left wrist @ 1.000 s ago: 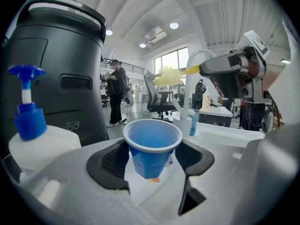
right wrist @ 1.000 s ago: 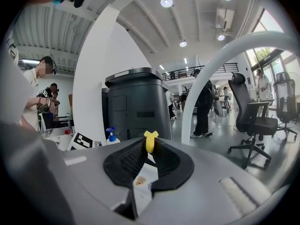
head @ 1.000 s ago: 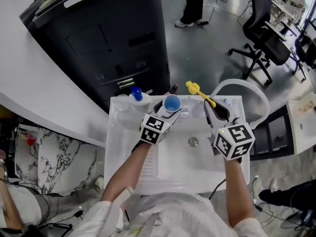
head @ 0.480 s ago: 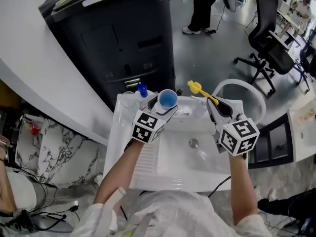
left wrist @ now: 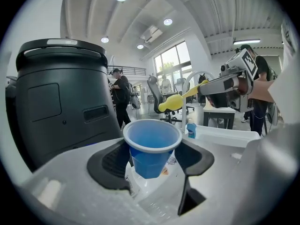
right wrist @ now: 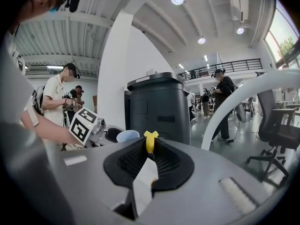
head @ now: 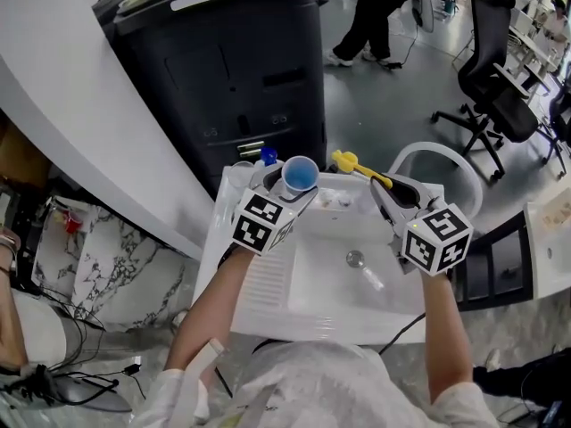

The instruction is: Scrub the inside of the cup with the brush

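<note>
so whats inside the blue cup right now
Only bare blue wall shows inside the cup; nothing sticks out of it. The brush is outside it. The cup's floor is hidden behind its near rim in the left gripper view.

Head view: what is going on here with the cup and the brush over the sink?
A person works over a sink with a gripper in each hand. The left gripper holds a blue cup upright between its fingers. The right gripper grips a yellow brush by its handle. The brush is beside the cup, not inside it: scrubbing has not begun.
</note>
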Demonstrator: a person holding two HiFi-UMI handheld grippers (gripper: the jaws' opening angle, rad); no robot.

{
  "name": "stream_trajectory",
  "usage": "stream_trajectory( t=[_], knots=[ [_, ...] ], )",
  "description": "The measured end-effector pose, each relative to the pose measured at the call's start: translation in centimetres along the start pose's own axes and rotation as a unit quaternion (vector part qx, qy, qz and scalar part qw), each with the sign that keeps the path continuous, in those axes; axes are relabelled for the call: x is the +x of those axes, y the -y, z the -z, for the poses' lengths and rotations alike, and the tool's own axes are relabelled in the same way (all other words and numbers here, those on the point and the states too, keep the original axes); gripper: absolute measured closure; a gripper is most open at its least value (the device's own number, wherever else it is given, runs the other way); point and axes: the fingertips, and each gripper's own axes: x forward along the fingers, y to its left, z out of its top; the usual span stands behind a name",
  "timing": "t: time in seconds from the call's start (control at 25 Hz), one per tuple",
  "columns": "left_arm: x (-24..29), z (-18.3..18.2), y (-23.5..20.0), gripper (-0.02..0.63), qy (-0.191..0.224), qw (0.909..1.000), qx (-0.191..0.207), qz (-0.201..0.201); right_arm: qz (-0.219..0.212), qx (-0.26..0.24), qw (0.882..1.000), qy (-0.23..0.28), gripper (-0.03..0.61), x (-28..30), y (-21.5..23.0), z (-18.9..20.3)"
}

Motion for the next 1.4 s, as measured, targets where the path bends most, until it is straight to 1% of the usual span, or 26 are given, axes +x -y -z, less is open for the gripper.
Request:
stream_trajectory(
  t=[0.12, 0.28, 0.4, 0.52, 0.64, 0.72, 0.84, 0.96, 1.08, 1.2, 1.4],
  knots=[
    [-0.2, 0.5, 0.2, 0.311, -0.014, 0.9999, 0.01, -0.001, -0.014, -0.008, 1.0, -0.005, 0.545, 0.1, -0.9, 0.0],
    [-0.4, 0.6, 0.6, 0.311, -0.026, 0.999, 0.035, 0.0, -0.049, -0.033, 0.998, -0.022, 0.545, 0.4, -2.6, -0.1],
    [-0.3, 0.5, 1.0, 0.313, -0.034, 0.9974, 0.064, 0.005, -0.073, -0.072, 0.993, -0.054, 0.545, 1.1, -3.8, 0.0],
    [0.0, 0.9, 1.4, 0.314, -0.042, 0.9957, 0.082, 0.012, -0.098, -0.097, 0.988, -0.069, 0.545, 1.4, -4.9, -0.1],
    [0.2, 1.5, 1.8, 0.314, -0.055, 0.9929, 0.104, 0.014, -0.115, -0.12, 0.982, -0.086, 0.545, 1.6, -5.6, 0.2],
    [0.3, 1.8, 2.0, 0.314, -0.065, 0.9898, 0.127, 0.013, -0.124, -0.137, 0.978, -0.098, 0.545, 1.9, -6.0, 0.4],
    [0.5, 2.2, 2.7, 0.314, -0.079, 0.9826, 0.168, 0.018, -0.14, -0.165, 0.969, -0.118, 0.545, 2.2, -6.7, 1.1],
    [0.7, 2.4, 3.6, 0.314, -0.085, 0.9768, 0.195, 0.024, -0.151, -0.194, 0.959, -0.137, 0.545, 2.6, -7.1, 1.9],
    [0.8, 2.4, 4.4, 0.314, -0.086, 0.9733, 0.21, 0.034, -0.156, -0.226, 0.948, -0.158, 0.545, 3.1, -7.1, 2.6],
    [0.9, 2.7, 4.9, 0.314, -0.088, 0.9709, 0.219, 0.042, -0.159, -0.244, 0.941, -0.174, 0.545, 3.7, -6.8, 3.1],
    [0.9, 2.7, 5.0, 0.314, -0.084, 0.9712, 0.219, 0.042, -0.166, -0.269, 0.927, -0.203, 0.545, 4.0, -7.0, 4.4]
  ],
)
